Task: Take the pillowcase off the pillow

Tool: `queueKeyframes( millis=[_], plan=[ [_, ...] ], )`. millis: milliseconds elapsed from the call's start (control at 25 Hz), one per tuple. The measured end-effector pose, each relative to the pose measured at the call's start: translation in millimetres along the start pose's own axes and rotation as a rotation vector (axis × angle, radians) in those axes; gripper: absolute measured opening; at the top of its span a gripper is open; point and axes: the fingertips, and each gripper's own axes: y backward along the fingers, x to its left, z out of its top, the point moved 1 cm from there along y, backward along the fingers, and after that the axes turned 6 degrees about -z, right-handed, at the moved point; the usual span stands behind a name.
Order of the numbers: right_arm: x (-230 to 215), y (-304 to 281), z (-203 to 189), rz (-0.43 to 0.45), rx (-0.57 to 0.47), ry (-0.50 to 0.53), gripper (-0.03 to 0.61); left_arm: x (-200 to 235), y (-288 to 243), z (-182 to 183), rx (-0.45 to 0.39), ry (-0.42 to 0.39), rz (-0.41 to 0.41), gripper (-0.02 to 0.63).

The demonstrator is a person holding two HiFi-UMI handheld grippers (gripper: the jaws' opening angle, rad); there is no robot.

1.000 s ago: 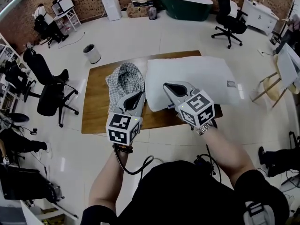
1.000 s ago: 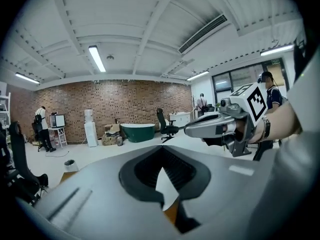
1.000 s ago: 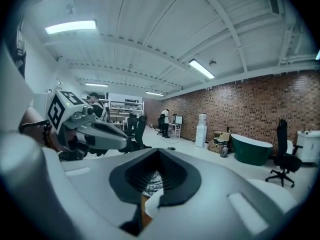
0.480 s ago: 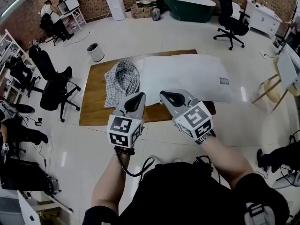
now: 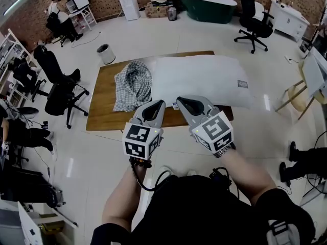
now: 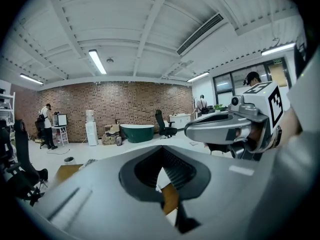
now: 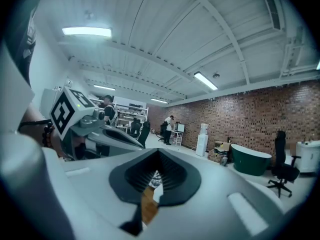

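A bare white pillow (image 5: 204,80) lies across the right half of the wooden table (image 5: 104,111). The checked pillowcase (image 5: 134,83) sits crumpled on the table to its left, off the pillow. My left gripper (image 5: 159,104) and right gripper (image 5: 180,102) hover side by side at the table's near edge, pointing level, apart from both objects. Both are shut with nothing between the jaws, as the left gripper view (image 6: 161,156) and right gripper view (image 7: 157,156) confirm. Each gripper view shows the other gripper beside it.
Black office chairs (image 5: 61,91) stand left of the table, with another (image 5: 253,14) at the far right. A white bin (image 5: 106,54) sits beyond the table's left corner. A green bathtub (image 5: 206,5) lines the brick wall. A wooden stool (image 5: 301,93) stands right.
Both grippers have drawn back from over the pillow and pillowcase to the table's near edge, staying shut and empty. Pillow and pillowcase lie still.
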Motion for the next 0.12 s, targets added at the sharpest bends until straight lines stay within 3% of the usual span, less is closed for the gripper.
queueKeyframes(
  millis=[120],
  plan=[
    [3.3, 9.2, -4.7, 0.001, -0.008, 0.000, 0.000, -11.2, 0.9, -6.3, 0.006, -0.001, -0.001, 0.005]
  ],
)
